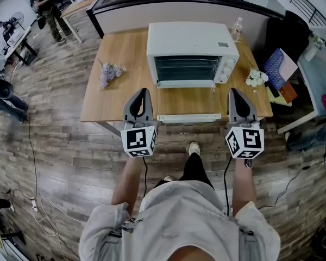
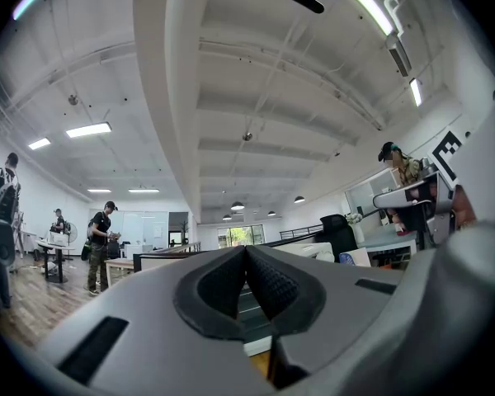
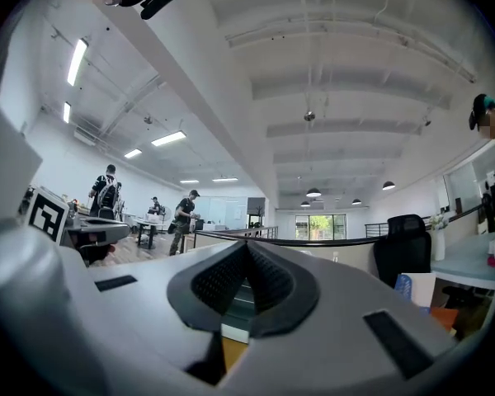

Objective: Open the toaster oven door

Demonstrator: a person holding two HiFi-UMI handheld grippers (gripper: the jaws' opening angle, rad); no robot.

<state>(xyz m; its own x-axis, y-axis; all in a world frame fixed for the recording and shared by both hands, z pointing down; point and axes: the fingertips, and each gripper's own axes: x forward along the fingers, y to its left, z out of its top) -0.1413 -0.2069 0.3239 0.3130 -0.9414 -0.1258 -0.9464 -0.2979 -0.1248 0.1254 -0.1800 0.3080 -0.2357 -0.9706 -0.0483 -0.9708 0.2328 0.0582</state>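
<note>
Toaster oven (image 1: 191, 52) sits ahead, apparently untouched, between left gripper (image 1: 143, 90) and right gripper (image 1: 233, 90) (both closed).

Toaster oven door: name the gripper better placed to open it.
Left, narrowly. The left gripper stands just left of the toaster oven door. The right gripper faces the knob panel beside it. Both are shut, empty and short of the door.

Both forearms reach toward 12 o'clock, parallel. The left gripper (image 1: 143, 93) at 9 o'clock and the right gripper (image 1: 232, 93) at 3 o'clock point roughly level, jaws pressed together and empty. The hands seem hidden beneath the marker cubes.
</note>
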